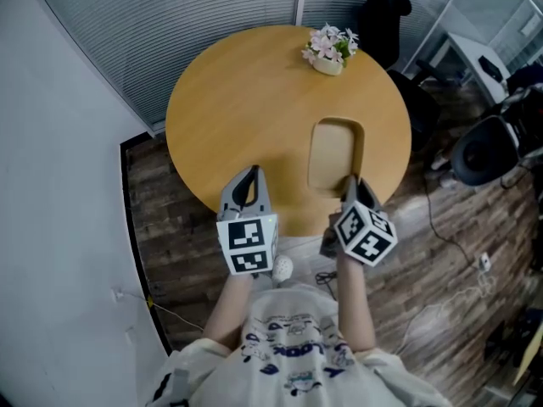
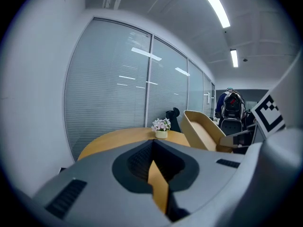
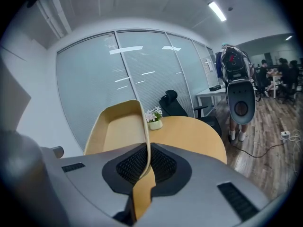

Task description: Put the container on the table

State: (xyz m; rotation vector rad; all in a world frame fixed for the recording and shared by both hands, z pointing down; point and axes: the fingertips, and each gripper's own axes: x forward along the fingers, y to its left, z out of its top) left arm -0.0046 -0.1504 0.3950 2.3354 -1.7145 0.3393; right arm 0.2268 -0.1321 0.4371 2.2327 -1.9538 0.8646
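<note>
Closest to the head camera is the person's white printed shirt. Ahead, the grey right gripper grips the near end of the tan oblong tray-shaped container, which is over the round wooden table near its front edge. The grey left gripper sits beside it, apart.

Left gripper view: jaws together, holding nothing. The container is tilted, far end raised.

Right gripper view: jaws pinched on one thin side wall of the container.

Risk: a one-wall pinch may let the container pivot or slip, and release near the edge may tip it off. Base-to-table contact cannot be confirmed.
</note>
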